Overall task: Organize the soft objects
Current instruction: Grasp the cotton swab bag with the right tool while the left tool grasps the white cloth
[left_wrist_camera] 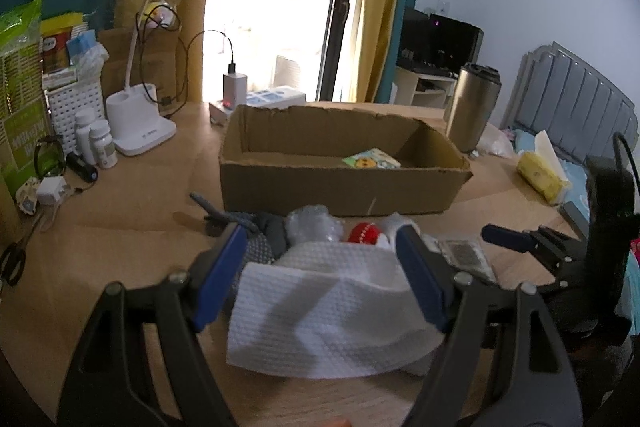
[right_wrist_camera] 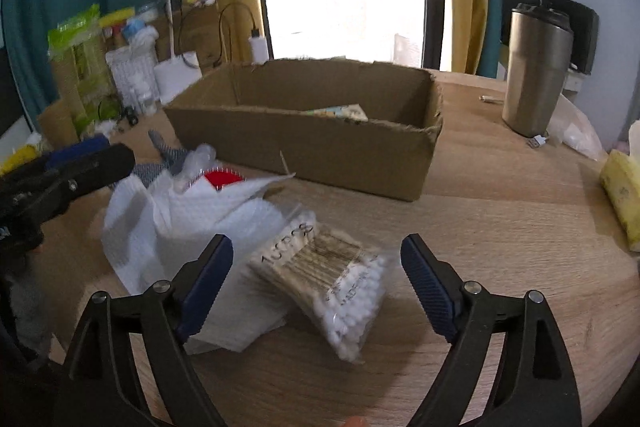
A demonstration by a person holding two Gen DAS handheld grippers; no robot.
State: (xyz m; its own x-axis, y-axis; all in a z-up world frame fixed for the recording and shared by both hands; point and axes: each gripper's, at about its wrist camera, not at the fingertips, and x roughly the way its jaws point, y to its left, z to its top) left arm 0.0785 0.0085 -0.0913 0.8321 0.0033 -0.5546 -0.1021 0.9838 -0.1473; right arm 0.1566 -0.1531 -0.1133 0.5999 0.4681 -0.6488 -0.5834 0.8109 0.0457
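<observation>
The light wooden desk (right_wrist_camera: 500,219) is carrying everything here. The open brown cardboard box (left_wrist_camera: 340,183) is sitting toward the desk's far edge, its torn rim facing up, and a small flat packet printed in yellow and green (left_wrist_camera: 371,159) is lying on its floor near the right end wall.

In front of the box's near wall a heap of soft things is lying on the desk. The white waffle-textured paper towel (left_wrist_camera: 332,323) is spreading widest, draped over the heap and reaching toward the near edge. Behind it, against the box, a grey dotted cloth (left_wrist_camera: 256,247) is lying at the left, a crumpled clear bubble-wrap piece (left_wrist_camera: 314,227) in the middle, and a small red ball with white stitching (left_wrist_camera: 363,233) just to the right of that. A clear bag of white-tipped cotton swabs (right_wrist_camera: 332,279) is resting on the right edge of the towel, tilted.

A tall steel tumbler with a dark lid (right_wrist_camera: 536,71) is standing by the box's right end.

The left gripper (left_wrist_camera: 320,255) is hovering over the towel, its blue fingers spread wide with the towel between them, not pressed. The right gripper (right_wrist_camera: 316,255) is hovering above the swab bag, fingers released and standing clear on either side.
</observation>
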